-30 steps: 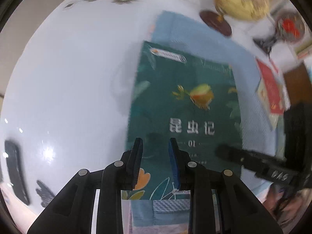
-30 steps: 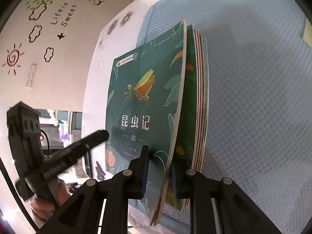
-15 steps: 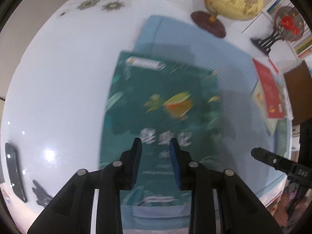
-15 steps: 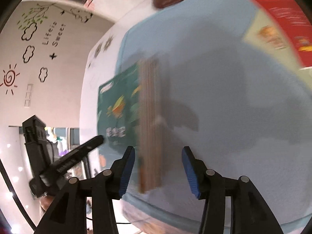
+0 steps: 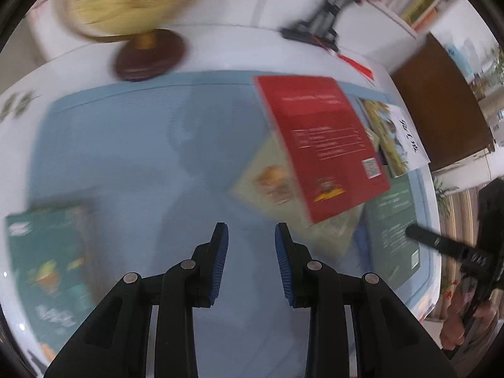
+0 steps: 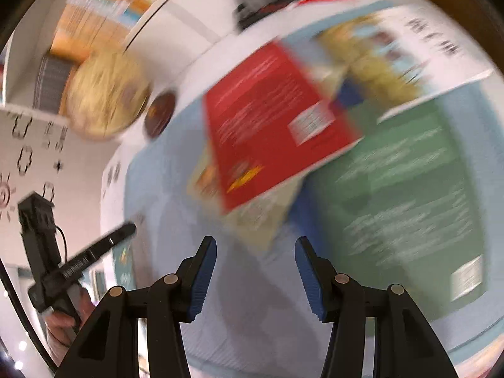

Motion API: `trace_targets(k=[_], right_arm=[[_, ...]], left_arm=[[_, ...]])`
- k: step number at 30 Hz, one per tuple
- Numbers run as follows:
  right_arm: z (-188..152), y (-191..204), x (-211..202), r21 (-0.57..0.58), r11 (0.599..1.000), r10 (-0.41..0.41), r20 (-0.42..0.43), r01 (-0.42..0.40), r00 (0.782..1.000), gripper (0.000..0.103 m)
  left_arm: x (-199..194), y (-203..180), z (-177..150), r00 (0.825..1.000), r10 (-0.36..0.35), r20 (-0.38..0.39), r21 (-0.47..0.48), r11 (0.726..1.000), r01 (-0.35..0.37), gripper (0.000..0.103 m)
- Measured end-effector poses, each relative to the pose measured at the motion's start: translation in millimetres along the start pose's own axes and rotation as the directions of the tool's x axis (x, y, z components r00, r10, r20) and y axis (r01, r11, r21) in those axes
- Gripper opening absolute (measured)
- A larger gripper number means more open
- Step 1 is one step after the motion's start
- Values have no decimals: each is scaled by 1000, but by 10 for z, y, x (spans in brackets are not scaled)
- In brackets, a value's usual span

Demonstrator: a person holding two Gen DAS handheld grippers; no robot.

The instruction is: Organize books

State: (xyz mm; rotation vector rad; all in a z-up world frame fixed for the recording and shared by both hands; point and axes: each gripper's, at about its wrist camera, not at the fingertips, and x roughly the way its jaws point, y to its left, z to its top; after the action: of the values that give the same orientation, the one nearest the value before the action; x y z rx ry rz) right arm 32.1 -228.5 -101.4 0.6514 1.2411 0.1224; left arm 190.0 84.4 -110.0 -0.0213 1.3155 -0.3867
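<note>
Both views are blurred by motion. My left gripper (image 5: 251, 230) hangs open over the bare blue mat (image 5: 126, 145), with nothing between its fingers. The green insect book (image 5: 47, 271) lies at the mat's left edge, well left of it. To the right, a red book (image 5: 321, 145) lies slanted on a pale yellow book (image 5: 271, 186), beside a green book (image 5: 393, 226) and a white illustrated book (image 5: 393, 132). My right gripper (image 6: 255, 242) is open and empty, just short of the pale book (image 6: 252, 220) and the red book (image 6: 271, 119). The green book (image 6: 409, 195) lies to its right.
A globe (image 5: 135, 3) on a dark round base stands behind the mat on the white table (image 5: 220, 41). A red ornament on a black stand (image 5: 330, 9) is at the back right. A brown panel (image 5: 441, 104) rises past the table's right edge.
My right gripper has let go of the green stack and opened. Both grippers have swung right, away from it, towards the scattered books. The green stack now lies at the mat's left.
</note>
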Motion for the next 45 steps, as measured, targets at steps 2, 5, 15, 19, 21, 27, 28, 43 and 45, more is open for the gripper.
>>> trace_targets(k=[2, 5, 15, 19, 21, 27, 28, 43, 45], right_arm=[[214, -157, -81, 11, 1000, -12, 30, 12, 999, 50], [585, -346, -54, 18, 1000, -8, 46, 7, 999, 50], [1041, -412, 553, -99, 992, 64, -102, -74, 993, 50], [1101, -485, 617, -63, 985, 152, -112, -160, 982, 50], [1120, -498, 677, -38, 975, 209, -152, -217, 966, 53], [1130, -488, 634, -11, 939, 333, -223, -343, 916, 54], [1104, -477, 570, -16, 908, 404, -239, -419, 883, 54], [1053, -215, 487, -65, 929, 346, -192, -364, 918, 6], [1023, -90, 365, -119, 937, 306, -178, -329, 935, 6]], left_arm=[[189, -225, 88, 1000, -13, -19, 8, 1000, 13, 28], [472, -502, 250, 999, -2, -40, 25, 1000, 3, 28], [811, -597, 375, 995, 3, -103, -23, 1000, -6, 28], [833, -552, 412, 993, -25, -120, -52, 998, 19, 28], [845, -533, 423, 991, -41, -127, -60, 998, 34, 28], [849, -560, 431, 992, 15, -122, -10, 1000, -16, 28], [858, -549, 443, 992, 7, -125, -14, 1000, -9, 28], [885, -592, 470, 990, -13, -140, 2, 1000, 13, 28], [880, -609, 450, 987, -64, -146, -21, 998, 61, 28]])
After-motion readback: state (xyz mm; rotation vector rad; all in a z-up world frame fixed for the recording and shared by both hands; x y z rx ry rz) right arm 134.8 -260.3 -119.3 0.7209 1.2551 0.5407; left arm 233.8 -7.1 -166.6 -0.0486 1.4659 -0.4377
